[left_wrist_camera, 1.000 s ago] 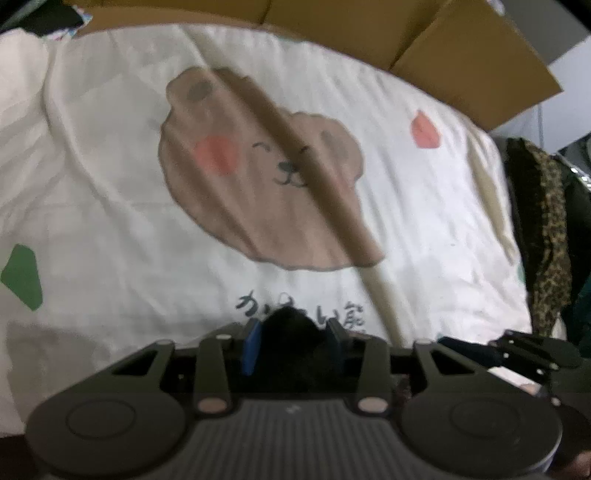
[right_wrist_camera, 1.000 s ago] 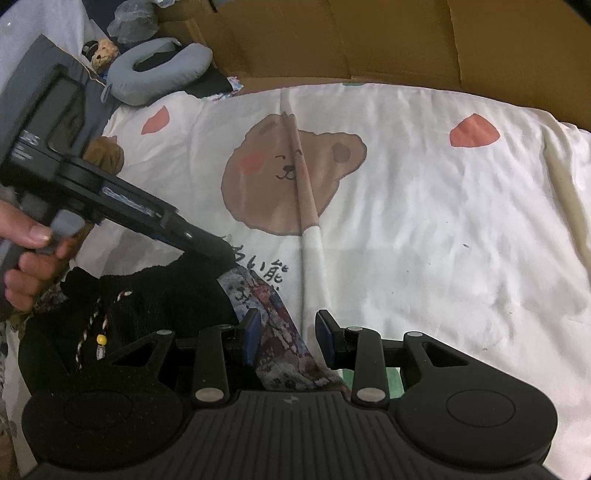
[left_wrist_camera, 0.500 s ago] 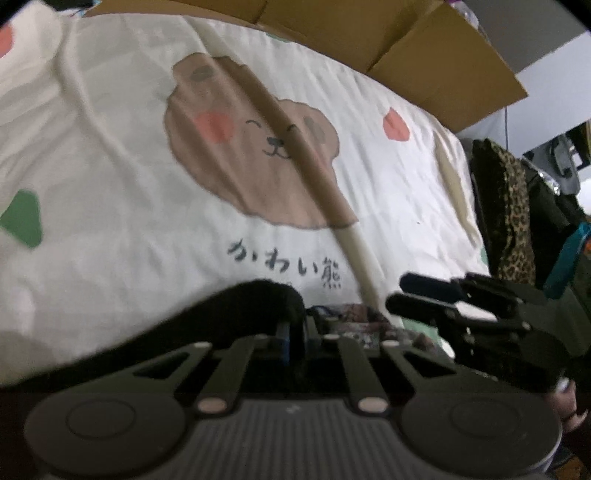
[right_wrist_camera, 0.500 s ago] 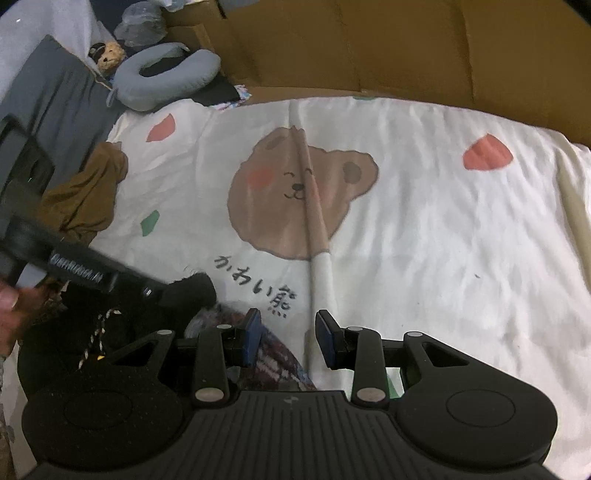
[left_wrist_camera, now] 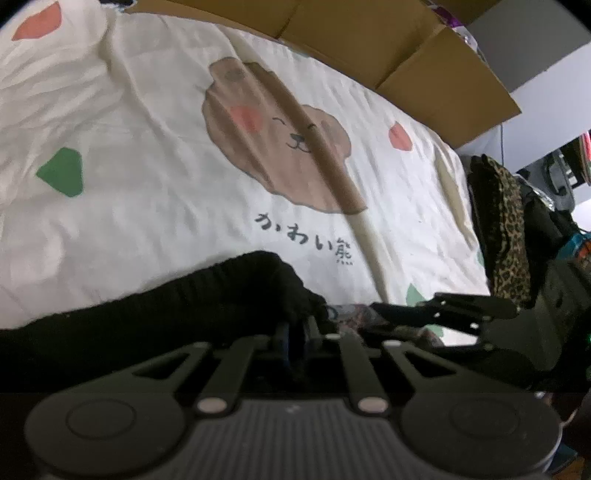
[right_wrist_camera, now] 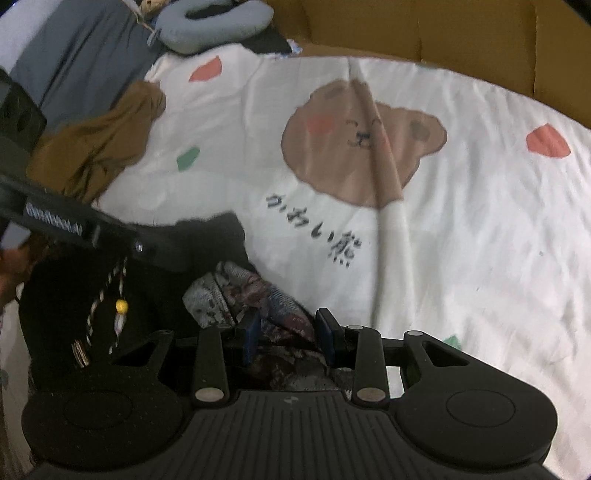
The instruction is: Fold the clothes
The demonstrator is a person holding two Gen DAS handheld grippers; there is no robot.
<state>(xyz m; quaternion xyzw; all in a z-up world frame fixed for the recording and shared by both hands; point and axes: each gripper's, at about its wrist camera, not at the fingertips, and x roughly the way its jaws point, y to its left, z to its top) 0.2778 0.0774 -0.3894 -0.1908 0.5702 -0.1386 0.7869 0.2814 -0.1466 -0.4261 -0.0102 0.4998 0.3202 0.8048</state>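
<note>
A black knit garment (left_wrist_camera: 166,306) stretches across the lower left wrist view, and my left gripper (left_wrist_camera: 295,332) is shut on its edge. In the right wrist view the same black garment (right_wrist_camera: 74,295) shows a twisted cord with a yellow bead (right_wrist_camera: 121,305); the left gripper (right_wrist_camera: 173,254) clamps it from the left. A dark patterned fabric (right_wrist_camera: 240,291) lies beside the black knit. My right gripper (right_wrist_camera: 289,334) is open, its blue pads either side of that patterned fabric. The right gripper (left_wrist_camera: 399,306) also shows low on the right in the left wrist view.
Everything lies on a cream bedsheet (right_wrist_camera: 461,240) printed with a brown bear (right_wrist_camera: 362,147). A brown garment (right_wrist_camera: 99,147) sits at the left and a grey neck pillow (right_wrist_camera: 214,22) behind it. Cardboard (left_wrist_camera: 369,33) lines the far edge. Leopard-print clothing (left_wrist_camera: 506,229) hangs at the right.
My left gripper went from open around the black knit to shut on it and drew it out toward the left. The right gripper came down over the patterned fabric.
</note>
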